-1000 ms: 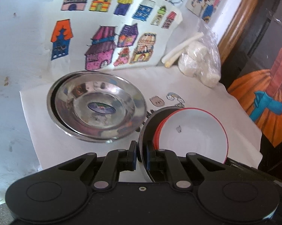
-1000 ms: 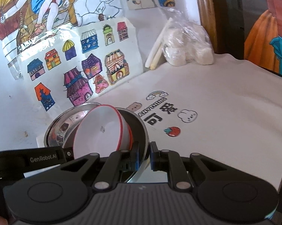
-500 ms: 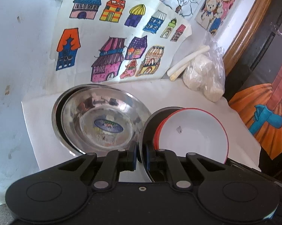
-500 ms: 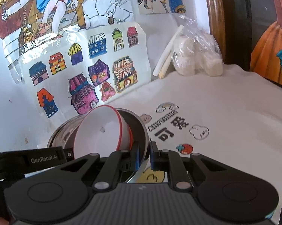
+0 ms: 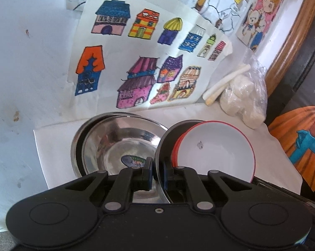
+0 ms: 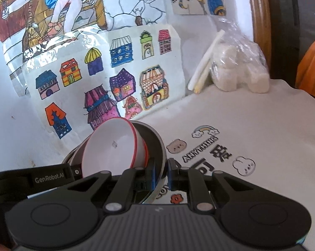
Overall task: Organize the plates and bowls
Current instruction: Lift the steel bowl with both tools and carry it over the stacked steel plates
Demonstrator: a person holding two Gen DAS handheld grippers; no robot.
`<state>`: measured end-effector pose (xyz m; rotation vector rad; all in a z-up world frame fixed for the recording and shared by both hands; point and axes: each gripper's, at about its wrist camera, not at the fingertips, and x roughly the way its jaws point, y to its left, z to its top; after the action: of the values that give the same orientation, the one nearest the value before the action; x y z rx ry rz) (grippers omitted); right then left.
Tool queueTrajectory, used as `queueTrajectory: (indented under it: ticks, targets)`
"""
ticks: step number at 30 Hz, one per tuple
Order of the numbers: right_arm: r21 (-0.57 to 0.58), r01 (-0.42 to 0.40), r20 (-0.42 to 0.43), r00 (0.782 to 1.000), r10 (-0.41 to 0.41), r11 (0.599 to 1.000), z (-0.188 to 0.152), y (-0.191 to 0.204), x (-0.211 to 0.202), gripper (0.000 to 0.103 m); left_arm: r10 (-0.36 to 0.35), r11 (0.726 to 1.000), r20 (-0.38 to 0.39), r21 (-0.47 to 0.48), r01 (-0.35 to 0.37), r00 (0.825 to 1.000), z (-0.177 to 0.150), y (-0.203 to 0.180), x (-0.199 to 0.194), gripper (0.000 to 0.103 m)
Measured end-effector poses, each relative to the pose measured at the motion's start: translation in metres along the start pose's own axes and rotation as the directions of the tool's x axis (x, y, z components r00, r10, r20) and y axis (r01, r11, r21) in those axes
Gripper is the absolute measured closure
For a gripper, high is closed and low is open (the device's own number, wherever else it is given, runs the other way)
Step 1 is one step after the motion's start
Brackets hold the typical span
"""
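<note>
A steel plate [image 5: 164, 138] hangs tilted above the table and carries stacked white bowls with red rims [image 5: 216, 148]. My left gripper [image 5: 157, 173] is shut on the plate's left rim. My right gripper [image 6: 160, 173] is shut on the opposite rim [image 6: 158, 144], and the white bowls [image 6: 113, 146] show just left of its fingers. A stack of shiny steel bowls [image 5: 115, 142] rests on the white cloth to the left of the held plate, its near edge hidden behind my left gripper. The left gripper's body [image 6: 48, 175] appears at the left in the right wrist view.
Children's house drawings [image 5: 149, 62] lean on the white wall behind the bowls. A clear bag of white lumps [image 6: 239, 71] and white sticks [image 6: 205, 60] sit in the back right corner by a wooden frame [image 6: 260, 27]. The cloth [image 6: 262, 125] bears cartoon prints.
Both grippers have carried the plate with its white bowls toward the wall. The steel bowl stack now sits closer and lower in the left wrist view, partly behind the gripper.
</note>
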<state>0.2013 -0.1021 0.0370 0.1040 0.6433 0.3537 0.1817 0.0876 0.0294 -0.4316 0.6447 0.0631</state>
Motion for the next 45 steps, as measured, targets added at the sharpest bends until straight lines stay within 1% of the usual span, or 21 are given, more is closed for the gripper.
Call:
queueTrajectory:
  ticks: [8, 24, 30, 45]
  targets:
    - [-0.029, -0.025, -0.012, 1.000, 0.024, 0.999, 0.007, 0.010, 0.015, 0.089, 0.032, 0.999, 0.006, -0.021, -0.032, 0.999, 0.008, 0.010, 0.007, 0.096]
    - [-0.038, -0.039, -0.037, 0.999, 0.037, 0.999, 0.009, 0.013, 0.037, 0.088, 0.057, 0.998, -0.001, -0.033, -0.057, 0.998, 0.016, 0.020, 0.020, 0.096]
    - [-0.052, -0.046, -0.039, 0.998, 0.044, 0.998, 0.009, 0.016, 0.042, 0.088, 0.068, 0.997, 0.002, -0.044, -0.068, 0.998, 0.018, 0.025, 0.021, 0.096]
    - [-0.069, -0.079, -0.074, 0.995, 0.074, 0.994, 0.008, 0.029, 0.057, 0.088, 0.117, 0.991, -0.003, -0.062, -0.117, 0.993, 0.023, 0.037, 0.024, 0.096]
